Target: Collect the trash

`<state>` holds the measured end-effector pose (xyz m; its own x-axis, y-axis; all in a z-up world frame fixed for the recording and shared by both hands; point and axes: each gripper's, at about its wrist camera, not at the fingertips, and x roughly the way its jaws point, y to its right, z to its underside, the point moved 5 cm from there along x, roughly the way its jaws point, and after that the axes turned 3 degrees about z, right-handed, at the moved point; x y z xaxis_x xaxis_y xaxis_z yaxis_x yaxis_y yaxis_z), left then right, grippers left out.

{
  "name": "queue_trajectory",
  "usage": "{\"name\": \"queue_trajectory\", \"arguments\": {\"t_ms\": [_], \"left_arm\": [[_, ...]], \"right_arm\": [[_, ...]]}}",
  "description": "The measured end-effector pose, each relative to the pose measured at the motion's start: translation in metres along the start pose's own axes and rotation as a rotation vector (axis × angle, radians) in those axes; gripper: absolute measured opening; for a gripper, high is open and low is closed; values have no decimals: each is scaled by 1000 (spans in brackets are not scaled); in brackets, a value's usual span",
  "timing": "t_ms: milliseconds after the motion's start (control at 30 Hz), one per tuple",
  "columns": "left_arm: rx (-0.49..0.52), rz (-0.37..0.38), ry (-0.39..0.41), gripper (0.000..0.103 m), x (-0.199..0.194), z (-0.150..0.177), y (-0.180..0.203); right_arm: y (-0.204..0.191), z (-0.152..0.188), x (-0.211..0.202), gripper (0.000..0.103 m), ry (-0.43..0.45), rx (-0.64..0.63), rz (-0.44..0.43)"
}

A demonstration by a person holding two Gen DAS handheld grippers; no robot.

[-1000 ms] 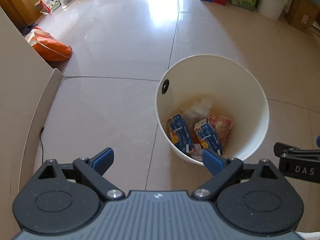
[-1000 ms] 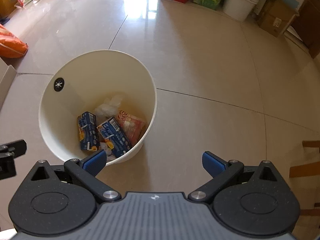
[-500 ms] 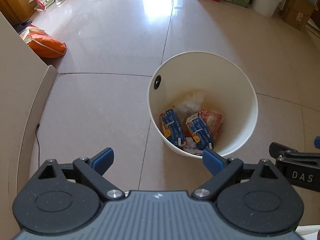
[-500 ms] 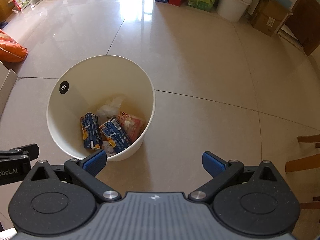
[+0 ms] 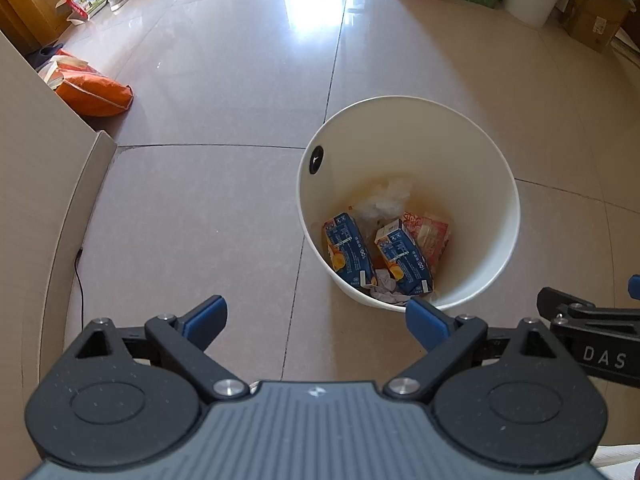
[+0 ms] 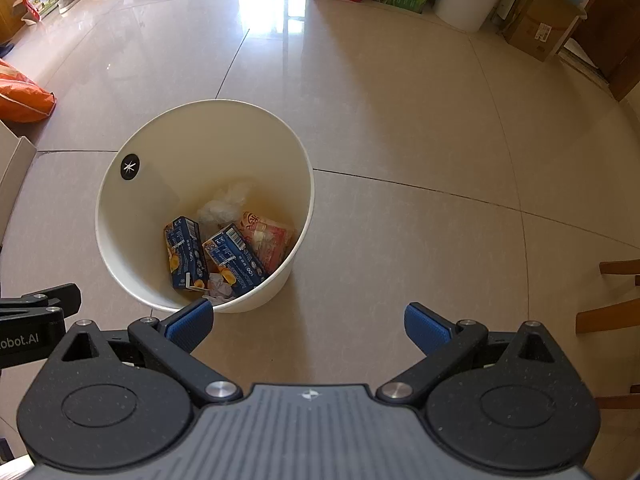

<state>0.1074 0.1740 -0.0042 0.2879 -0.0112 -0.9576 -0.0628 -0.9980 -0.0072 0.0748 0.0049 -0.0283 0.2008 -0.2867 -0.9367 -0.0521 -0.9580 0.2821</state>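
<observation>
Two blue juice cartons (image 5: pixel 348 248) lie in the white bin (image 5: pixel 496 184) (crumpled wrappers alongside) — left gripper (image 5: pixel 316 314) and right gripper (image 6: pixel 308 326) both spread wide, empty.

The waste bin (image 5: pixel 472 148) is showing cream-white walls, with a round black sticker (image 6: pixel 130 167) bearing a white star mark near its rim. Inside, two juice cartons (image 5: pixel 350 250) are showing deep blue faces with white print and orange fruit pictures, beside a red-and-orange patterned wrapper (image 5: pixel 430 236) and a crumpled white bag (image 5: pixel 384 200). Each tool (image 6: pixel 308 326) is showing black arms, blue pads and a ribbed grey body. The floor (image 5: pixel 208 208) is gleaming glossy beige, and a bright orange bag (image 5: pixel 94 92) is lying far left.
</observation>
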Motion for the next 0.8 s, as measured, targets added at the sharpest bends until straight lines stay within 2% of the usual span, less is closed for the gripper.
{"name": "queue_trajectory", "arguments": {"t_ms": [800], "left_arm": [[-27, 15, -3, 96, -1, -2, -7]], "right_arm": [[-3, -1, -5, 103, 11, 2, 11]]}}
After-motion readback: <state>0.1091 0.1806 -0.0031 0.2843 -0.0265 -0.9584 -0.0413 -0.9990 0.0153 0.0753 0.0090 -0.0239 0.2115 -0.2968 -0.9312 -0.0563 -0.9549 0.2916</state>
